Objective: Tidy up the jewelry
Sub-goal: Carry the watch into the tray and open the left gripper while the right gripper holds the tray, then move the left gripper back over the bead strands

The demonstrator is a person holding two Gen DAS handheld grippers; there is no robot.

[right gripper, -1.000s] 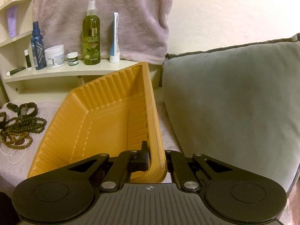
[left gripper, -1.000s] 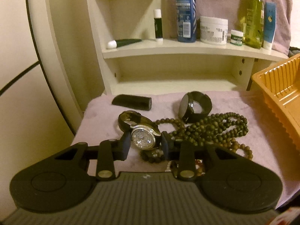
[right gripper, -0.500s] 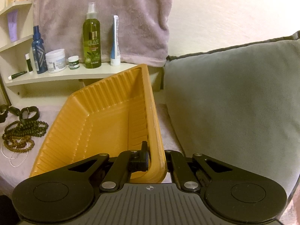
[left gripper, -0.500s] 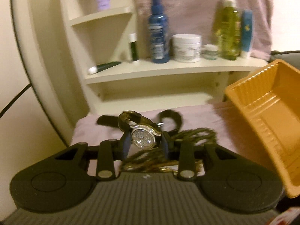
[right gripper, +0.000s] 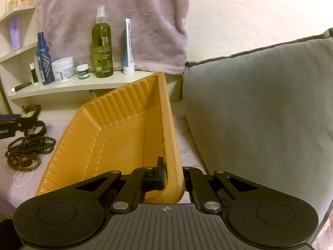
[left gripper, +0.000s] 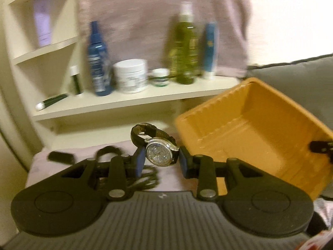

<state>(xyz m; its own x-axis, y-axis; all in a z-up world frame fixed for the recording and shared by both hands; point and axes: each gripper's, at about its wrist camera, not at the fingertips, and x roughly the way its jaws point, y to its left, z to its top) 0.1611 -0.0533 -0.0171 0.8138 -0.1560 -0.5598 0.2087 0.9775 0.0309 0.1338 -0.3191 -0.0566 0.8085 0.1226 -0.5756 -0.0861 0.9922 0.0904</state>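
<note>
My left gripper (left gripper: 160, 160) is shut on a sparkly silver watch (left gripper: 159, 153) with a dark strap, held in the air just left of the orange tray (left gripper: 260, 125). My right gripper (right gripper: 173, 179) is shut on the near rim of the orange tray (right gripper: 116, 137) and holds it tilted up toward the left. Dark bead necklaces (right gripper: 29, 148) and a thin pearl string (right gripper: 19, 177) lie on the pink cloth left of the tray. A black bracelet (left gripper: 108, 151) and a black case (left gripper: 60, 157) lie on the cloth behind the left gripper. The left gripper with the watch also shows in the right wrist view (right gripper: 25, 120).
A cream shelf (right gripper: 68, 85) behind the cloth carries bottles, jars and tubes, among them a green spray bottle (right gripper: 103, 48). A pink towel (right gripper: 112, 16) hangs behind it. A grey cushion (right gripper: 260, 108) stands right of the tray.
My left gripper has lifted the watch off the cloth and swung right toward the tray. The right gripper has kept its hold on the tray rim, tilting it slightly more.
</note>
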